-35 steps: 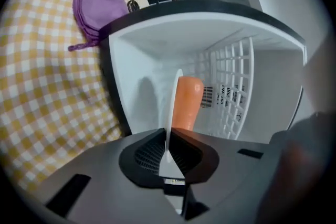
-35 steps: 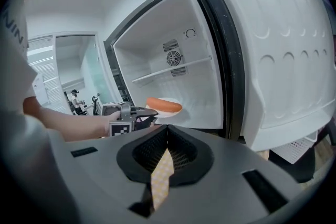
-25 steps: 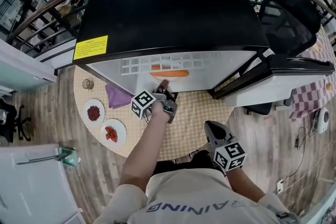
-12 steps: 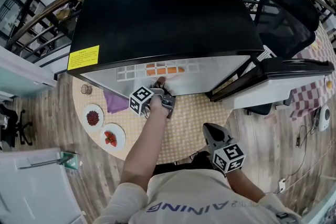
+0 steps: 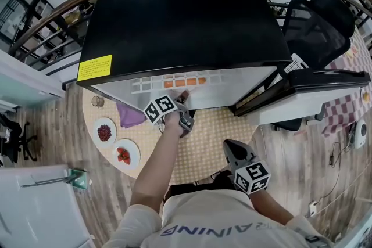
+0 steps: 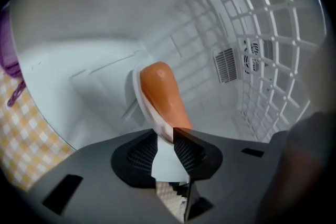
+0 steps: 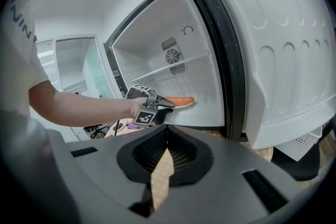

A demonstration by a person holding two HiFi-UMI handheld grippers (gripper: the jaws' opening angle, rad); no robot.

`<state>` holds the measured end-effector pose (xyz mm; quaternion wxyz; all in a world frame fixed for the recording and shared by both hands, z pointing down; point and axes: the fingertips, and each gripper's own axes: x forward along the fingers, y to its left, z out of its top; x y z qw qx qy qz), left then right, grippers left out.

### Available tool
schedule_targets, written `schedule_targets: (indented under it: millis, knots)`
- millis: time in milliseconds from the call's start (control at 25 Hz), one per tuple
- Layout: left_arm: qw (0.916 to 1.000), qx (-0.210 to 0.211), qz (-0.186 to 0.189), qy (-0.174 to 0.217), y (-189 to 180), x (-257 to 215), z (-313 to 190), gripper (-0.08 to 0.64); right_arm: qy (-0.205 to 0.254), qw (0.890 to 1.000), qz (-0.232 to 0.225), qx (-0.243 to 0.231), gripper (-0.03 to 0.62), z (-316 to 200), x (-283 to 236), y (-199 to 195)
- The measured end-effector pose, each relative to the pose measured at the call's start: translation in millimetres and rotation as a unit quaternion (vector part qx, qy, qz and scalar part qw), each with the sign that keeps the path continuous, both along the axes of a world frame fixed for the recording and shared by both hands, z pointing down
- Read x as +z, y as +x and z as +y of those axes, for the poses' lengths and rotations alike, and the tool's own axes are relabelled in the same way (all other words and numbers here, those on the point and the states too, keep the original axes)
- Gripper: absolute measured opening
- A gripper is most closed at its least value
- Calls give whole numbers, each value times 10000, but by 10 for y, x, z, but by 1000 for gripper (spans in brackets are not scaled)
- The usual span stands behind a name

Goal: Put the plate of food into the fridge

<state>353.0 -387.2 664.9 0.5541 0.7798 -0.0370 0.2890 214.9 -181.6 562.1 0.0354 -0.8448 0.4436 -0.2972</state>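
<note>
Inside the open fridge (image 5: 186, 14), the plate of food (image 6: 137, 84) is lying below the wire shelf (image 7: 173, 67) while the left claw (image 6: 165, 131), jaws just parting, is loosening around its rim; the right claw (image 7: 167, 128) is idling, jaws together, empty. Next, probably, a straight withdrawal clear of that rim. Its yellow label (image 5: 94, 67) is proving unreadable, the shirt (image 5: 232, 223) showing "AINING".

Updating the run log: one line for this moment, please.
phase: release | left gripper: jaws just opening, plate rim between them | plate: inside fridge, near floor | right gripper: shut, empty
</note>
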Motion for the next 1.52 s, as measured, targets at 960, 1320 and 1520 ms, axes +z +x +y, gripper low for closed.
schedule_targets:
  millis: [960,1320,1520]
  knots:
    - [9586,1700,867,2115,-878,-622,345,11,125,9999,99,-65,20,-47,-48,112]
    - [9024,1890,1661,3499,-1547,-1290,284,11,334,9983,358,-310,20,-276,-283,117]
    - [8856,1691,1790,3938,-1870,-1606,194,11,562,9970,460,-280,20,-344,-465,111]
